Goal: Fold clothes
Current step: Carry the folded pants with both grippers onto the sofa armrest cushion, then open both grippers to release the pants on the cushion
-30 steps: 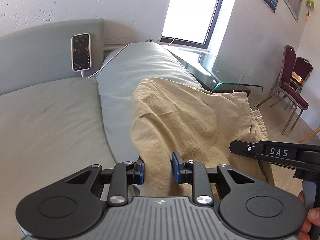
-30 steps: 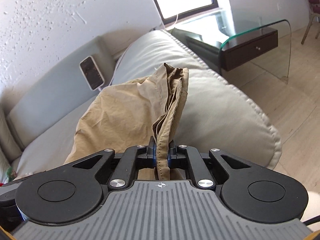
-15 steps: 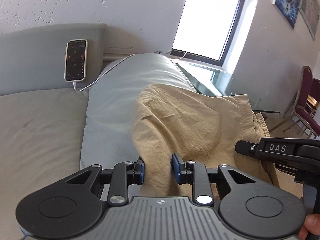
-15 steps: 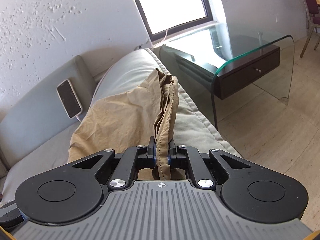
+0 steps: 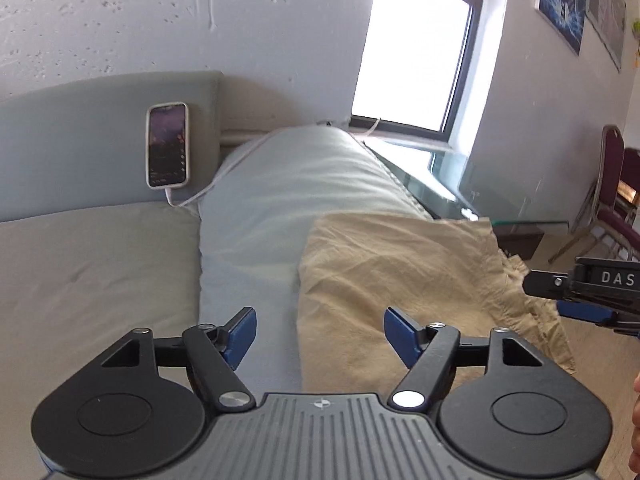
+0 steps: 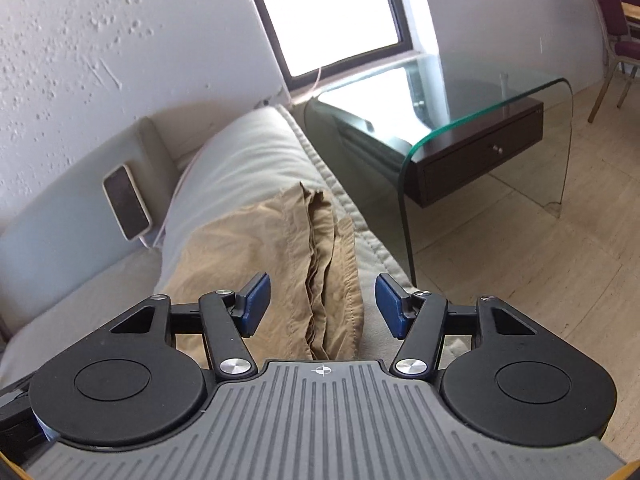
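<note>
A tan folded garment lies draped over the grey sofa armrest. It also shows in the right wrist view, with its stacked hems facing me. My left gripper is open and empty, its blue pads wide apart over the garment's left edge. My right gripper is open and empty, with the hems between and beyond its pads. The right gripper also shows at the right edge of the left wrist view.
A phone on a white cable leans against the sofa back. A grey seat cushion lies to the left. A glass side table with a dark drawer stands right of the armrest. Maroon chairs stand on the tiled floor.
Both grippers have opened and let go of the garment, which now rests on the armrest. Both have drawn back a little.
</note>
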The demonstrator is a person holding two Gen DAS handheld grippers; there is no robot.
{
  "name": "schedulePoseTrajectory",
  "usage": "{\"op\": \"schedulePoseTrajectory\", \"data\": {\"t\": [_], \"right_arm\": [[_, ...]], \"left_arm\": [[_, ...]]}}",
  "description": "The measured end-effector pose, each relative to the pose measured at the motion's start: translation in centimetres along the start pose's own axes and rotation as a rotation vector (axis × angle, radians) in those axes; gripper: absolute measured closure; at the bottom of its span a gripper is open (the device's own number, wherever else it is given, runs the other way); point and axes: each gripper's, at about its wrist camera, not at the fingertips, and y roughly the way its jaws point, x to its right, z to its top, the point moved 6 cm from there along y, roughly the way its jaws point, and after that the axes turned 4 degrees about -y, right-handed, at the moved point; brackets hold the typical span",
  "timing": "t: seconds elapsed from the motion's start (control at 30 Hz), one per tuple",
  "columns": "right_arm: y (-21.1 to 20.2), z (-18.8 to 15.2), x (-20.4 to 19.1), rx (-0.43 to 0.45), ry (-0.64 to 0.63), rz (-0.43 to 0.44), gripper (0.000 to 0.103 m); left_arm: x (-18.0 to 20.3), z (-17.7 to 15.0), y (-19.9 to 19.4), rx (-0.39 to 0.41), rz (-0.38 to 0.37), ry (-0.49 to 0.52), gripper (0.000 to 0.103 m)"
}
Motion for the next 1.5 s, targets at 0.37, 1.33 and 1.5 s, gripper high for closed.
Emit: {"op": "schedulePoseTrajectory", "data": {"t": [0.37, 1.33, 1.5], "right_arm": [[-0.9, -6.4, -4.7, -0.117, -0.288, 0.042, 0.103], [11.8, 1.1, 0.5, -0.098, 0.095, 0.117, 0.103], [5.1, 3.0, -0.6, -0.016, 0.148, 0.207, 0.095]], "left_arm": [[6.6, -5.9, 1.5, -0.218, -0.242, 0.207, 0.101], [11.0, -6.0, 4.8, -0.281, -0.433, 0.227, 0.097], [9.8, -3.2, 1.2, -0.199, -0.292, 0.179, 0.076]]}}
